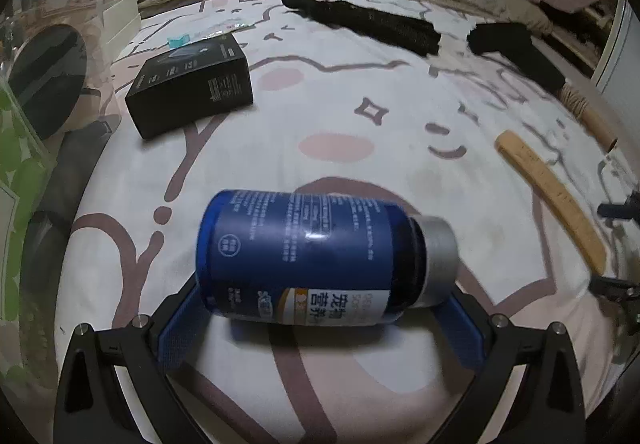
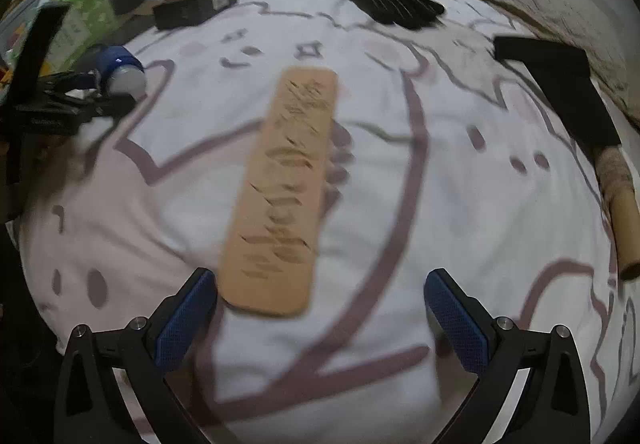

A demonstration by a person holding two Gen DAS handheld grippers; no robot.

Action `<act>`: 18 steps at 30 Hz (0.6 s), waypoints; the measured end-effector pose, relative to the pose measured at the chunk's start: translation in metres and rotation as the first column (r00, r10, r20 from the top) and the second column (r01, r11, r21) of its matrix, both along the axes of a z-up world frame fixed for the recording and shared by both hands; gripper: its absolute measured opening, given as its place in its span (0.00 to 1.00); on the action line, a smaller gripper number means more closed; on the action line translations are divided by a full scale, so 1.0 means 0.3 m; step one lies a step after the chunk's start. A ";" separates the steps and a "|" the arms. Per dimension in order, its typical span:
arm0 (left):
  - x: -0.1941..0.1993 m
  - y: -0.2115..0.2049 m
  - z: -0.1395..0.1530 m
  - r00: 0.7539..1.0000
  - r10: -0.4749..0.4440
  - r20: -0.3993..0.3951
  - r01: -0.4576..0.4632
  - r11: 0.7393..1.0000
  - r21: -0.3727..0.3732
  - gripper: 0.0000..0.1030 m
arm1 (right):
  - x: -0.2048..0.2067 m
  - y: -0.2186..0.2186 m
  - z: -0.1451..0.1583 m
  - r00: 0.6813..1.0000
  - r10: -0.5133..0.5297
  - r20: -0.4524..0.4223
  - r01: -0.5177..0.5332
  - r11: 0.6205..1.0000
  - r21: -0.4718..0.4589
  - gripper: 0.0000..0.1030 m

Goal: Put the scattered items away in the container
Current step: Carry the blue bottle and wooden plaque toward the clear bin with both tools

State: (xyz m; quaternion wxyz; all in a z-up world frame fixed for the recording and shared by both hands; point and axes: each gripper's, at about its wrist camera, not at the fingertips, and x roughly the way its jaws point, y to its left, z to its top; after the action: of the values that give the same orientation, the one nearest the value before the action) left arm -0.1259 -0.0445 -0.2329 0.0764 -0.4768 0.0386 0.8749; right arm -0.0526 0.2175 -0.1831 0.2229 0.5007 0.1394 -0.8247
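Scattered items cover the patterned bedsheet point(image 1: 400, 92), and at far left of the left wrist view the clear container point(image 1: 60, 56) waits. Low centre, the blue bottle point(image 1: 304, 256) lies on its side, silver cap pointing right, between the wide-open jaws of the left gripper point(image 1: 320, 328); I'd close squarely on base and cap before lifting. Over in the right wrist view, the tan wooden strip point(image 2: 280, 188) runs lengthwise up the middle, its near end between the right gripper point(image 2: 320, 320), jaws spread, nothing held.
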 end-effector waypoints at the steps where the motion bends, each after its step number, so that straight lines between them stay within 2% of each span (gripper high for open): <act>1: -0.003 0.006 -0.007 1.000 -0.001 0.012 0.001 1.000 -0.020 1.00 | -0.002 -0.018 0.007 1.000 0.018 0.003 -0.018 1.000 -0.016 1.00; 4: -0.009 0.014 -0.005 1.000 0.006 0.030 -0.004 0.999 -0.048 1.00 | -0.018 -0.074 0.020 0.999 0.048 -0.025 -0.048 0.999 -0.013 1.00; 7: -0.018 0.003 -0.006 0.998 0.012 0.059 -0.010 0.999 -0.032 1.00 | -0.055 -0.107 0.024 0.999 0.039 -0.031 -0.040 0.999 -0.026 1.00; 18: -0.020 0.001 0.016 0.999 0.023 0.043 -0.023 1.000 -0.015 1.00 | -0.173 -0.136 -0.019 0.998 -0.046 0.043 0.047 0.999 -0.007 1.00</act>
State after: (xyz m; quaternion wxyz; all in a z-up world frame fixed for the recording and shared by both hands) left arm -0.1319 -0.0443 -0.2282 0.0636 -0.4964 0.0380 0.8649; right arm -0.1045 0.1767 -0.1889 0.2084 0.5204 0.1197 -0.8194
